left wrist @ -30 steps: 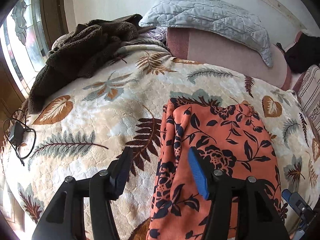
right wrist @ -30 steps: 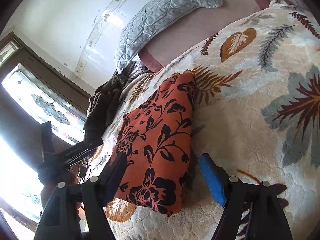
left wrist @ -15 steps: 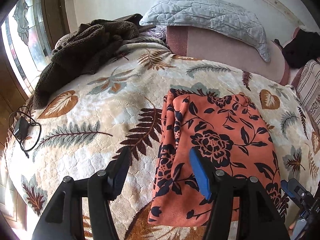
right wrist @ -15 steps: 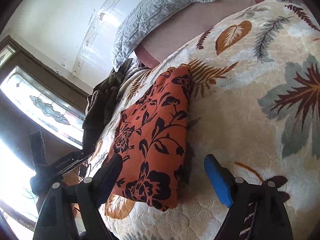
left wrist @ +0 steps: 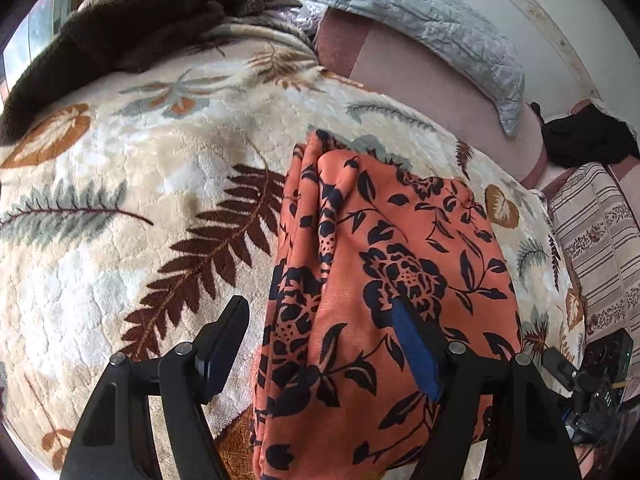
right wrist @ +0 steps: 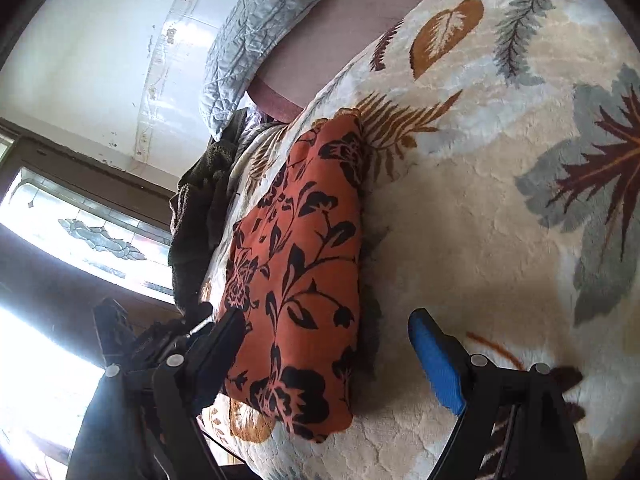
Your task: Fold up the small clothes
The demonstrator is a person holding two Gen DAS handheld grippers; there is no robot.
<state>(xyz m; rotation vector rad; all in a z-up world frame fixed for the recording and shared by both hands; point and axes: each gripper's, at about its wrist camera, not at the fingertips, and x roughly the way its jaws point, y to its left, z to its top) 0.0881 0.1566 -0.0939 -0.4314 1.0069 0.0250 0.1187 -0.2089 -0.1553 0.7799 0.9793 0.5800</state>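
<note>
The left gripper (left wrist: 320, 344), black-armed with a blue pad on one finger, hangs over the near edge of the bed with its jaws opening; the left border of the folded orange garment with a black flower print (left wrist: 384, 280) lies between the fingers, and the pads do not press on it. The right gripper (right wrist: 328, 344) stands spread wide at the garment's opposite side, the folded near corner (right wrist: 320, 412) lying between its fingers, apart from both pads. The garment rests flat as a neat rectangle on the cream plush blanket printed with brown and grey leaves (left wrist: 132, 208), near the bed's near edge and about midway along it. Beyond it, at the far left corner, a dark brown fleecy heap (left wrist: 120, 28) is bunched up. Along the head of the bed a quilted pale grey pillow (left wrist: 420, 28) leans on a mauve bolster (left wrist: 432, 92). A striped cushion (left wrist: 600, 240) sits at the right edge.
</note>
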